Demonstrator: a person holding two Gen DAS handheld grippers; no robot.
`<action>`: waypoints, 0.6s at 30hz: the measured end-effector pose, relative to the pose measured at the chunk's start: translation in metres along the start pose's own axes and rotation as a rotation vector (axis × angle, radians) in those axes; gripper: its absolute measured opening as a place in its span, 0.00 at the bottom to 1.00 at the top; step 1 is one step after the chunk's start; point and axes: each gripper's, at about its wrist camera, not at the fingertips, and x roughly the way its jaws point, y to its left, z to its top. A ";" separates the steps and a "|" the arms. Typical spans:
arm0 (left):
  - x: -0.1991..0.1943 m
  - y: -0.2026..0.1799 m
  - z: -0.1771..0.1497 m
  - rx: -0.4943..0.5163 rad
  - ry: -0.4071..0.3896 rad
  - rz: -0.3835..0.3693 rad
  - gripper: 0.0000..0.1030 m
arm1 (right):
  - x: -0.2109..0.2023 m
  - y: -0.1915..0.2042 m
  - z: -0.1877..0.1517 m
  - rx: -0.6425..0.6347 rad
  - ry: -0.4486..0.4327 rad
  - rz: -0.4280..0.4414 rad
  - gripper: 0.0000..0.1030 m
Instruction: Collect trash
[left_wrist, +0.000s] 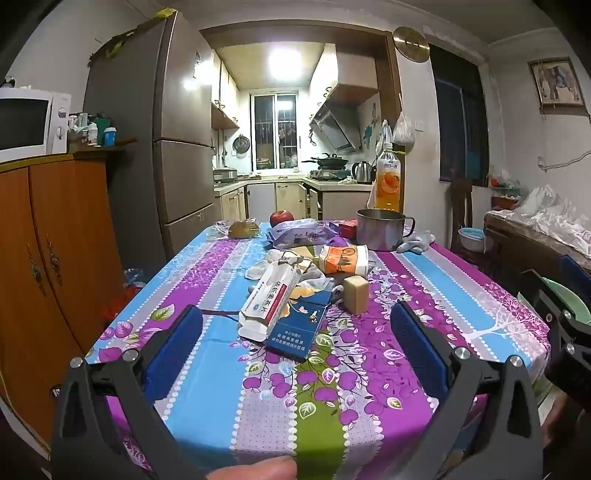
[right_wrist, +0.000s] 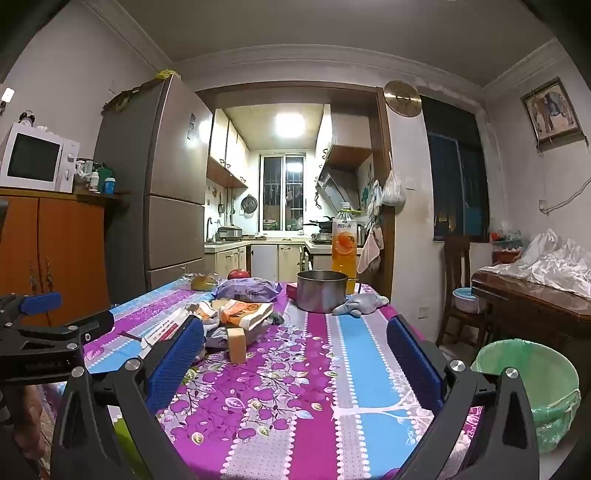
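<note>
A pile of trash lies mid-table on the purple and blue tablecloth (left_wrist: 207, 373): a white medicine box (left_wrist: 269, 301), a blue cigarette pack (left_wrist: 297, 328), an orange and white wrapper (left_wrist: 343, 259), a tan block (left_wrist: 356, 294) and crumpled tissue (left_wrist: 314, 277). My left gripper (left_wrist: 295, 332) is open and empty, just short of the boxes. My right gripper (right_wrist: 295, 343) is open and empty over the table, right of the pile (right_wrist: 236, 321). A green-lined trash bin (right_wrist: 532, 384) stands right of the table. The left gripper (right_wrist: 40, 321) shows at the right wrist view's left edge.
At the table's far end are a steel pot (left_wrist: 380, 229), an orange drink bottle (left_wrist: 388, 181), an apple (left_wrist: 281, 217), a bread roll (left_wrist: 243, 229), a purple packet (left_wrist: 299, 232) and a grey cloth (left_wrist: 417, 242). An orange cabinet (left_wrist: 44, 258) and fridge (left_wrist: 166, 129) stand left; a wooden side table (right_wrist: 532, 299) right.
</note>
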 end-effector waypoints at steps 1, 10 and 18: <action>0.000 0.000 0.000 -0.001 0.001 -0.004 0.95 | 0.000 0.000 0.000 0.003 -0.002 0.000 0.96; 0.000 -0.001 -0.004 -0.002 -0.001 -0.006 0.95 | 0.004 -0.001 -0.004 -0.002 0.008 0.004 0.96; 0.004 -0.001 -0.007 -0.003 0.004 -0.005 0.95 | 0.006 -0.001 0.000 -0.004 0.018 0.010 0.96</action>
